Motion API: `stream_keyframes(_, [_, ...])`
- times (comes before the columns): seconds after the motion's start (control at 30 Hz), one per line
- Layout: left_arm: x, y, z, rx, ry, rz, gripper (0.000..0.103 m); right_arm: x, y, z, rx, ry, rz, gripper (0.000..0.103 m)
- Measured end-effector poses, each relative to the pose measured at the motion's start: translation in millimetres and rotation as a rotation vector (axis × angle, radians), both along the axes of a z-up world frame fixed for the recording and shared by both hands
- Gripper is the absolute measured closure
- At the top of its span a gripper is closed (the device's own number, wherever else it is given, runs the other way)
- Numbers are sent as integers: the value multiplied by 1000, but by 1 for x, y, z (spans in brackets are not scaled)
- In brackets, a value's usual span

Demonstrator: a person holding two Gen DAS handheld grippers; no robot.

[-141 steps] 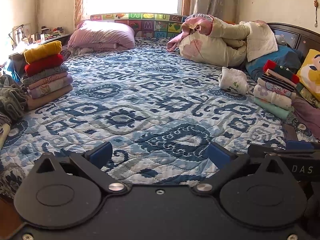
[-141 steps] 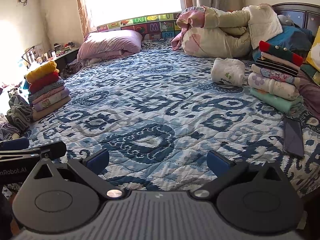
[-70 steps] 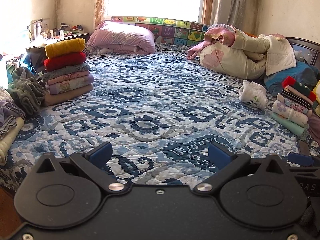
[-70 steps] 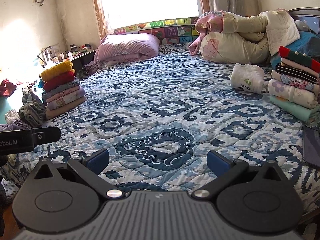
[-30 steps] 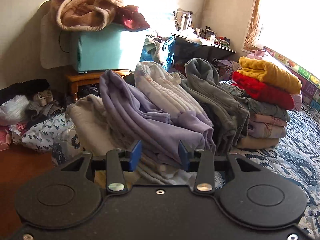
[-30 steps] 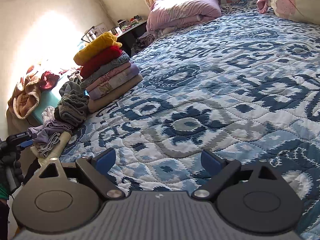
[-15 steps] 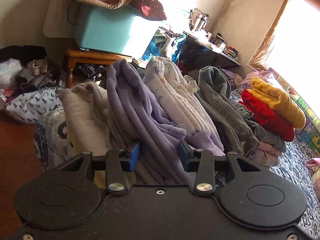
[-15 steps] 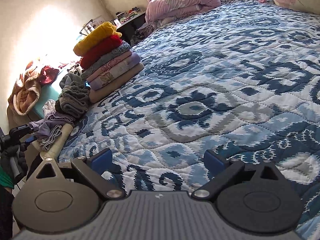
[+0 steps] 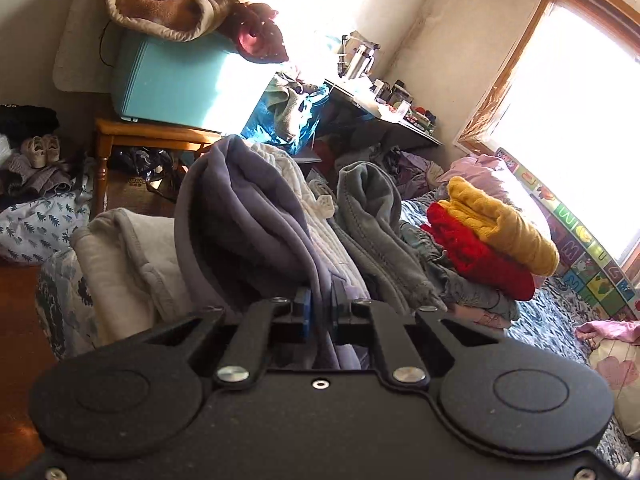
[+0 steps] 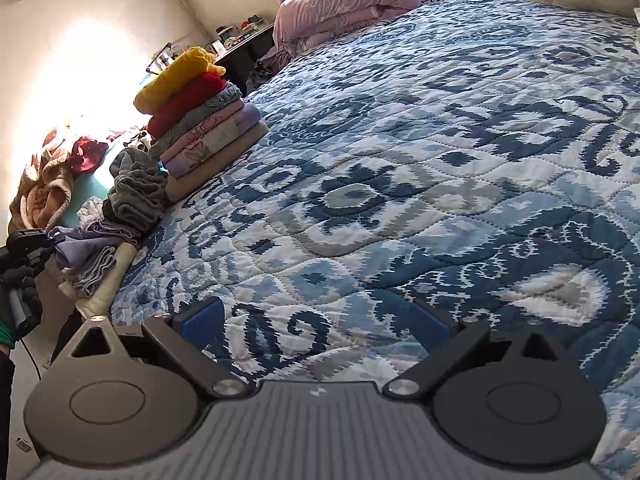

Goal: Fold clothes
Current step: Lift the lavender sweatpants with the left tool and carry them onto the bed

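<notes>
Two claws show. The right claw (image 10: 316, 320) hangs spread wide with nothing in it over the near edge of the bed (image 10: 440, 160), whose blue patterned quilt lies bare ahead across to the pink pillow (image 10: 344, 4). Along the bed's left edge a folded stack (image 10: 200, 120) (yellow on top, red under it) stands beside loose garments. The left claw (image 9: 320, 312) is pinched tight on a fold of the lavender sweatshirt (image 9: 248, 224), which drapes in soft thick ridges between a cream garment (image 9: 120, 264) and a grey one (image 9: 372, 216).
</notes>
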State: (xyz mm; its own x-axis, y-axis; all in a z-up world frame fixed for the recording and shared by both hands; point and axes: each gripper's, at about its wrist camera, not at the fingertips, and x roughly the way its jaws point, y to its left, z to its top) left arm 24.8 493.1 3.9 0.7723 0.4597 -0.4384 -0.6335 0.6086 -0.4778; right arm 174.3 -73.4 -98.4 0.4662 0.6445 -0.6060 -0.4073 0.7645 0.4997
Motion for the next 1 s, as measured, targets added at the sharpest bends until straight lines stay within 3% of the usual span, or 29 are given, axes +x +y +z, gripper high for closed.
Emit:
stream_keyframes(0.4, [26, -86, 64, 64, -96, -180, 99, -10, -68, -4, 42, -4, -81, 5])
stream_keyframes(0.57, [55, -143, 77, 59, -78, -280, 99, -12, -98, -11, 82, 7, -120, 5])
stream_keyframes(0.8, [108, -249, 91, 5, -126, -524, 99, -20, -139, -19, 135, 16, -160, 5])
stream_keyframes(1.0, [138, -343, 128, -58, -248, -758, 99, -25, -181, -14, 186, -9, -239, 5])
